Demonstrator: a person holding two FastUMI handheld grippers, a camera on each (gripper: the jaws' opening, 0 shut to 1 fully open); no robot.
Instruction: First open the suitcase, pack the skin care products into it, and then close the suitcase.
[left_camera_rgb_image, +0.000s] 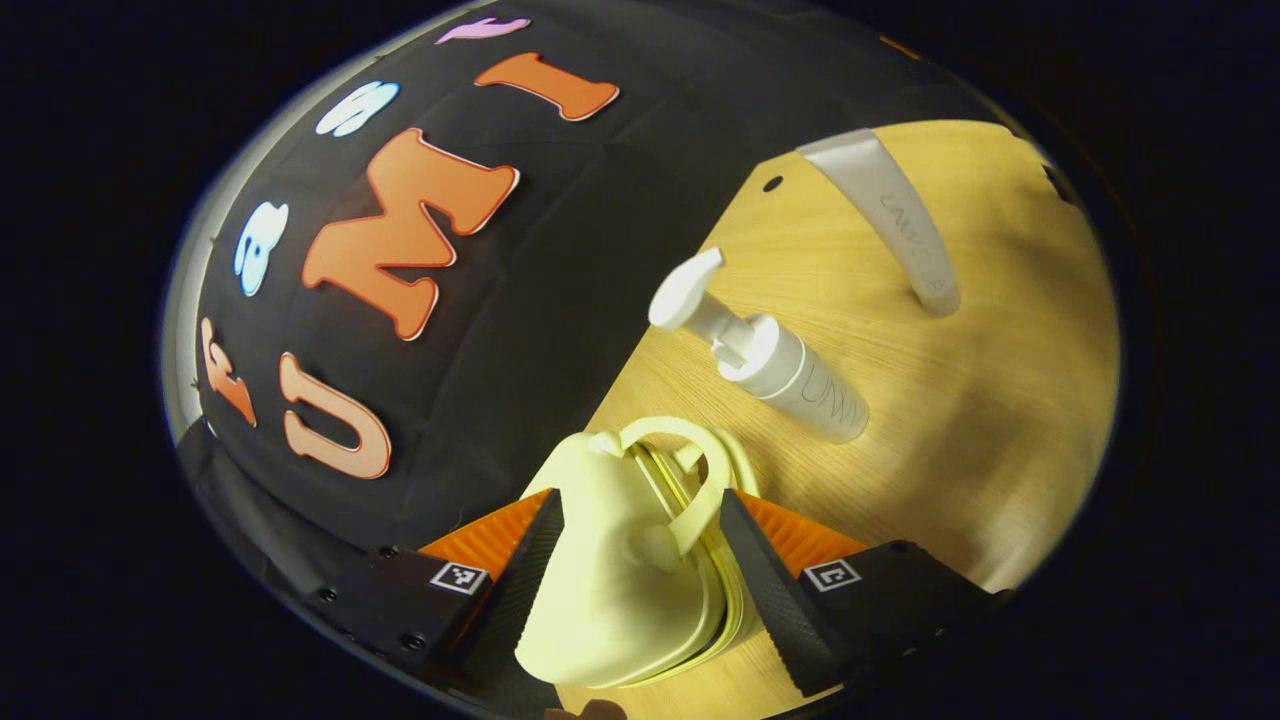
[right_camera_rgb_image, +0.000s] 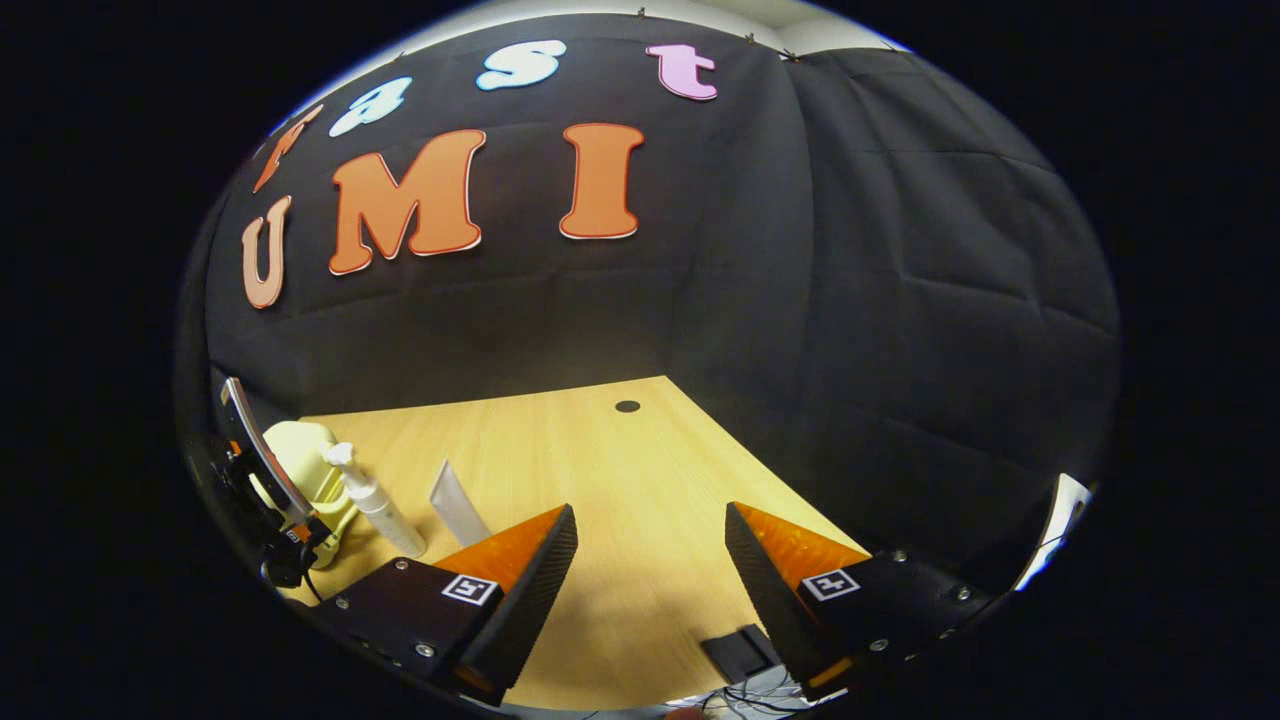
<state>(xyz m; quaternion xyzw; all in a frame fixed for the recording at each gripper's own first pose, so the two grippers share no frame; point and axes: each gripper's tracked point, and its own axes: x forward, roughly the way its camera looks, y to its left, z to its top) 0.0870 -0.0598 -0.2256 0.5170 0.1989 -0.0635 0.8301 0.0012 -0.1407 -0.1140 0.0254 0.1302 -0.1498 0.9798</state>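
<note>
the left gripper (left_camera_rgb_image: 635, 580) is reaching around the small pale yellow suitcase (left_camera_rgb_image: 625, 560), its jaws sitting on either side of the shell; whether they are pressing is unclear. the suitcase is lying closed at the table's (left_camera_rgb_image: 1000, 420) left edge, its handle pointing away toward the wall. beyond it, the pump bottle (left_camera_rgb_image: 790, 365) is lying tilted, its nozzle pointing at the wall, and the white tube (left_camera_rgb_image: 890, 215) is stretching along the far side. the right gripper (right_camera_rgb_image: 650, 580) is hovering over bare wood, jaws spread, nothing between them.
</note>
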